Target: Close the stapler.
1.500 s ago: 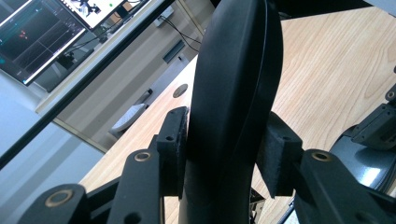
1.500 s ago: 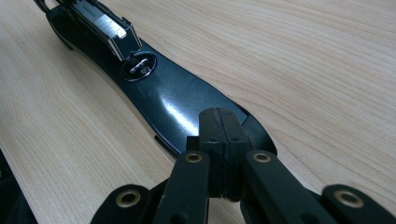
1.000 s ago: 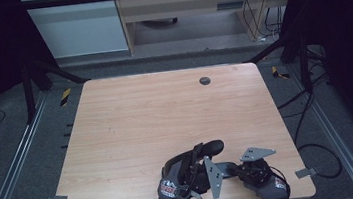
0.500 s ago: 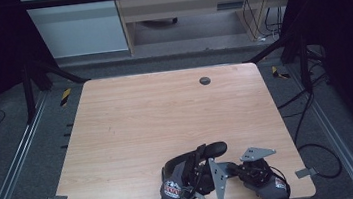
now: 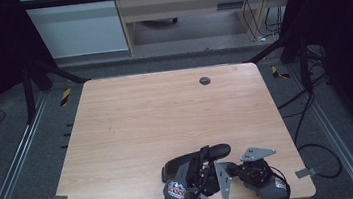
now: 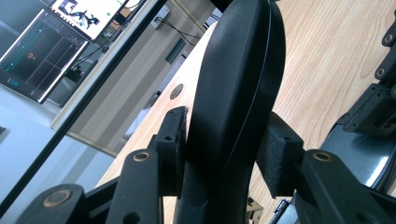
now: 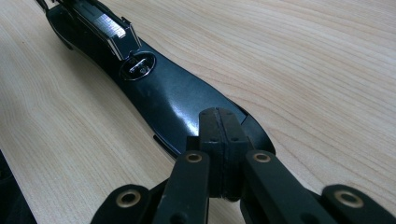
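Near the counter's front edge, the left hand-held gripper stays clamped on the black stapler, barely shifted since a second ago; the right hand-held gripper, jaws together, rests at its tail, so the work seems paused.

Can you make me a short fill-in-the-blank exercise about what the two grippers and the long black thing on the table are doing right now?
1. The left gripper has its jaws shut on the long glossy black plastic tool, one pad on each ____.
2. The right gripper has its jaws pressed ____, with nothing between them.
3. The light wooden table has a small round dark ____ near its far edge.

Missing words: side; together; hole
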